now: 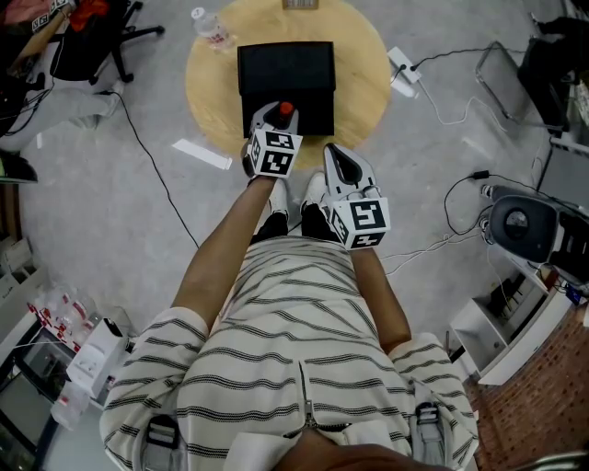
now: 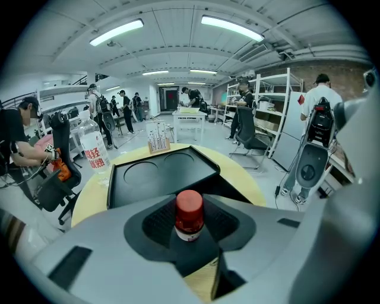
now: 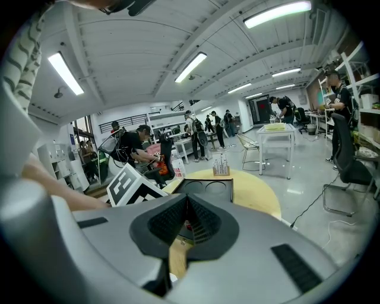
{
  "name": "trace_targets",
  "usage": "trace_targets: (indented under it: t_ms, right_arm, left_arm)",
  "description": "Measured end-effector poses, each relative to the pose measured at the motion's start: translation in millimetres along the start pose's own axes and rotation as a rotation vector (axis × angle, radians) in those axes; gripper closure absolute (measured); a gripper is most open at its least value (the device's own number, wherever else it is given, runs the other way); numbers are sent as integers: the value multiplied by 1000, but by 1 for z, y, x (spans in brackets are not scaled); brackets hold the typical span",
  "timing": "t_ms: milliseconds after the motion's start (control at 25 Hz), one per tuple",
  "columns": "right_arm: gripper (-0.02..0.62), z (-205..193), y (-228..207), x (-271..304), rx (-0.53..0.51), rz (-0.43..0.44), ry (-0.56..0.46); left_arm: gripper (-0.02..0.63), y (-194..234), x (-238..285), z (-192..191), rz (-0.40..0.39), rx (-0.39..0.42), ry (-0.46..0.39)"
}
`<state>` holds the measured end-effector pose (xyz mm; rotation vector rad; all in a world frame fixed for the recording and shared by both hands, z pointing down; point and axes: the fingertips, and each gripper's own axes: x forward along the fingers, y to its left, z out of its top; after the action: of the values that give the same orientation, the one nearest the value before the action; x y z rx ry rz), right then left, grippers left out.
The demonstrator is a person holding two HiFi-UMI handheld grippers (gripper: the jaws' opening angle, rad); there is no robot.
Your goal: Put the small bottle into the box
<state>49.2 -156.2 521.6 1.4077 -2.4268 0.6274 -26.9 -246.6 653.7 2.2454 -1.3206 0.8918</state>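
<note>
Black-striped white short-sleeved shirt, grey left gripper and right gripper, square-marker cubes

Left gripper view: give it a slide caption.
Left claw grips the red-capped small bottle near the black box.

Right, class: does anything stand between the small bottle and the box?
Nothing visible does. The left gripper holds the small bottle at the near edge of the box; the water bottle stands off to one side.

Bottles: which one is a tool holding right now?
The small red-capped bottle, clamped in the left tool. The bigger clear bottle with a white cap stands free at the far left edge of the table.
</note>
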Motion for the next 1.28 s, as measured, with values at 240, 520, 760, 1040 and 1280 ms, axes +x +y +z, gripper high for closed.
trace_targets:
  t_ms: [240,520,760,1040,1280]
  right_arm:
    - [575,-1,1,-1,0,1,5]
    - [575,-1,3,3,-2,7,9]
    - [575,-4,4,2,-1,4,11]
    - [575,0,3,2,13,10,1]
    - [575,1,4,5,11,13,1]
  left_arm:
    - [460,1,3,1,8,-6,8]
    - [460,5,9,1,11,-5,16]
    - [463,6,8,4,17,-7,1]
    - [463,3,9,6,18,2,6]
    - [463,4,12,6,17,-7,9]
